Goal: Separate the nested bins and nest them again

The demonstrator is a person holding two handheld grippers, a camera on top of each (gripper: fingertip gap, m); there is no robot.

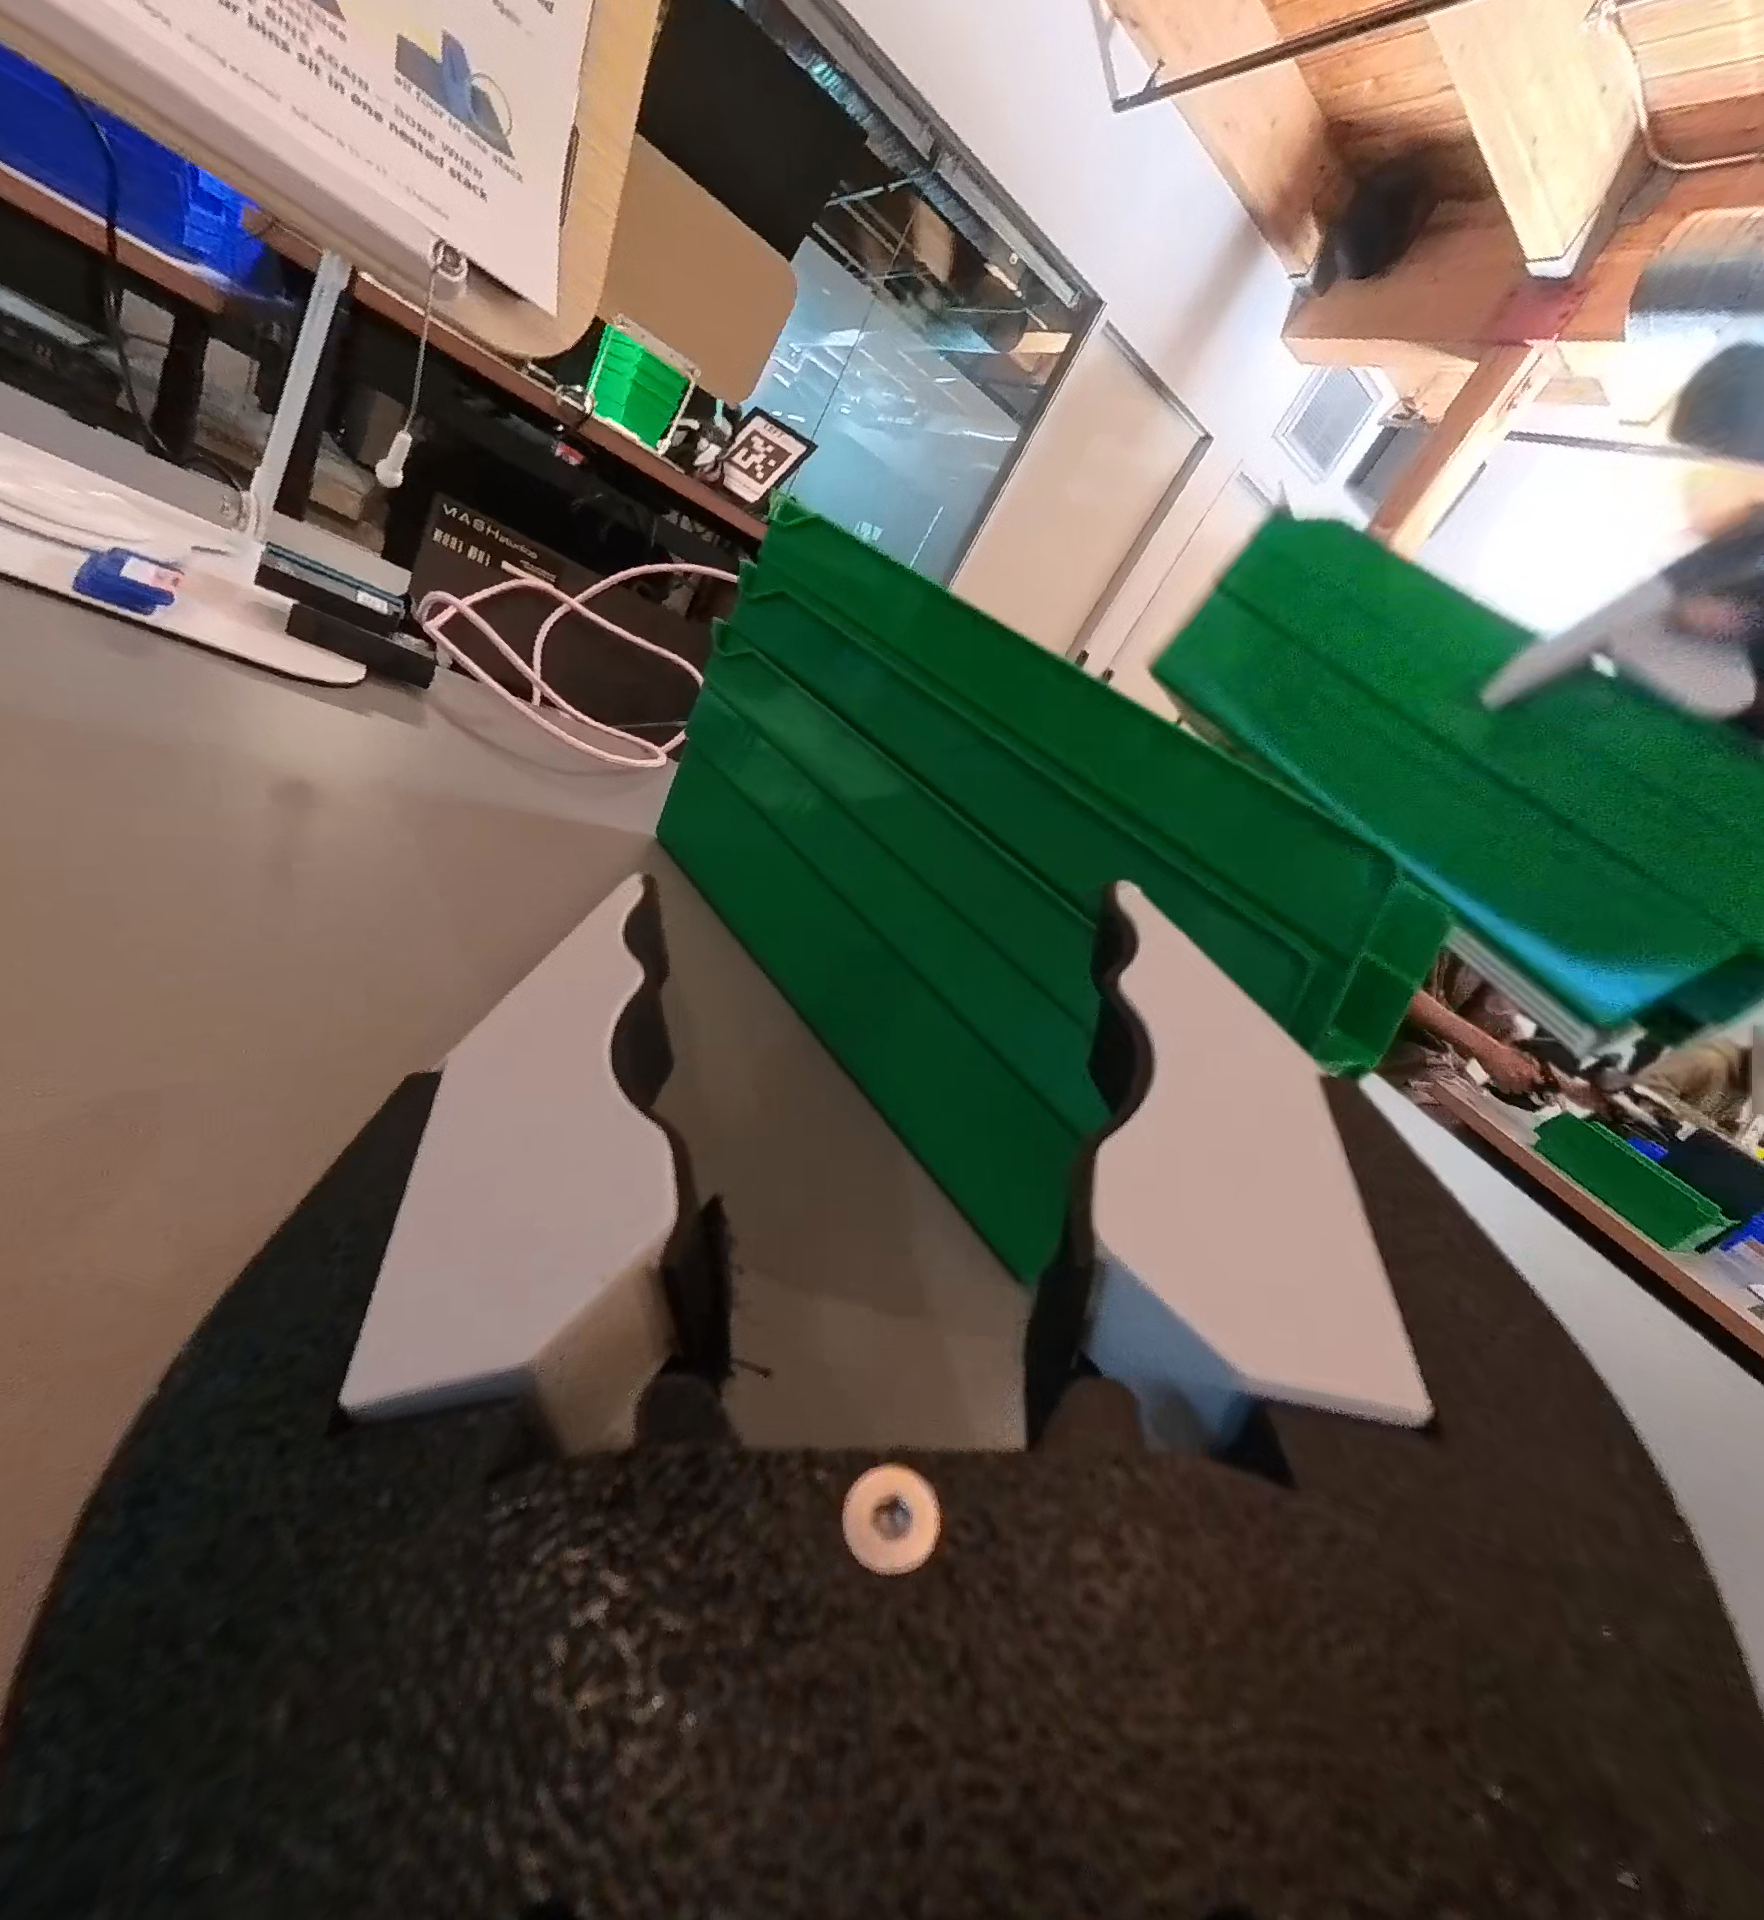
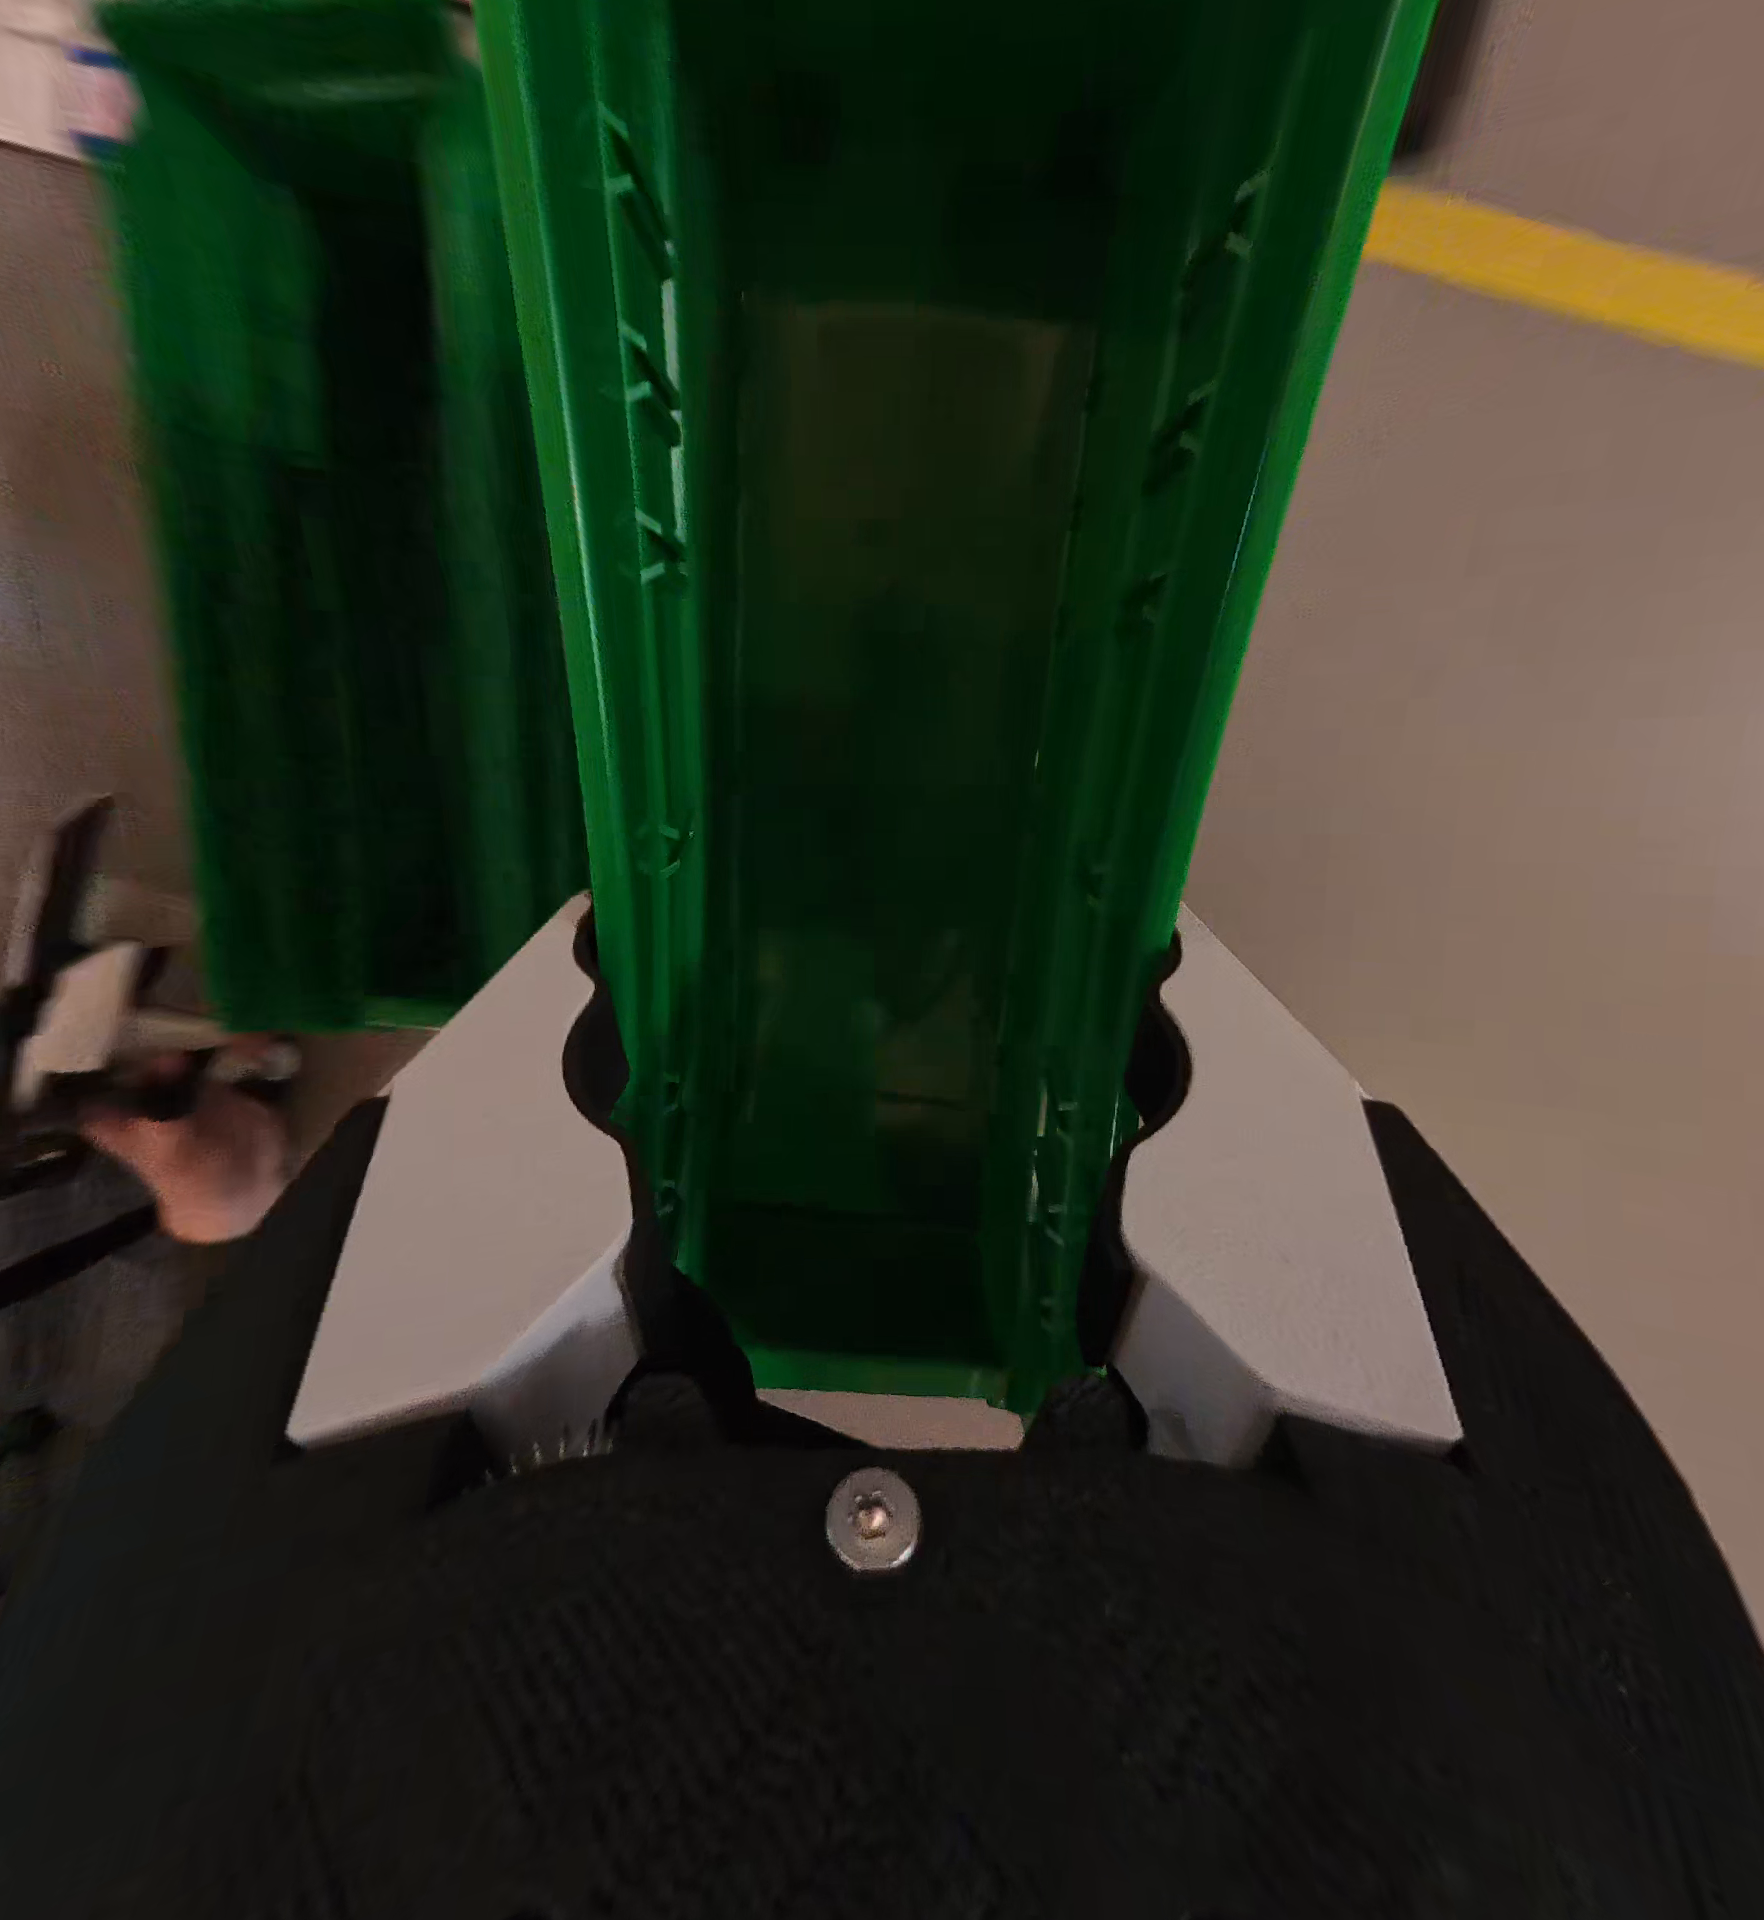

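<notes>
A stack of nested green bins (image 1: 909,748) stands on the grey table (image 1: 234,935). My left gripper (image 1: 878,894) is open and low over the table. The stack's near lower corner lies between its fingers, against the right finger (image 1: 1242,1143). My right gripper (image 2: 880,920) is shut on the end of one separate green bin (image 2: 909,520) and looks into it. That bin (image 1: 1480,769) hangs in the air to the right of the stack, with the blurred right gripper (image 1: 1636,644) on it. The stack (image 2: 338,571) and left gripper (image 2: 78,987) show at the left of the right wrist view.
A pink cable (image 1: 566,665), a white lamp base (image 1: 265,623) and a small blue object (image 1: 125,577) lie on the table behind the stack. A sign board (image 1: 390,114) hangs over them. A hand (image 2: 203,1164) holds the left gripper. A yellow floor line (image 2: 1605,281) runs below.
</notes>
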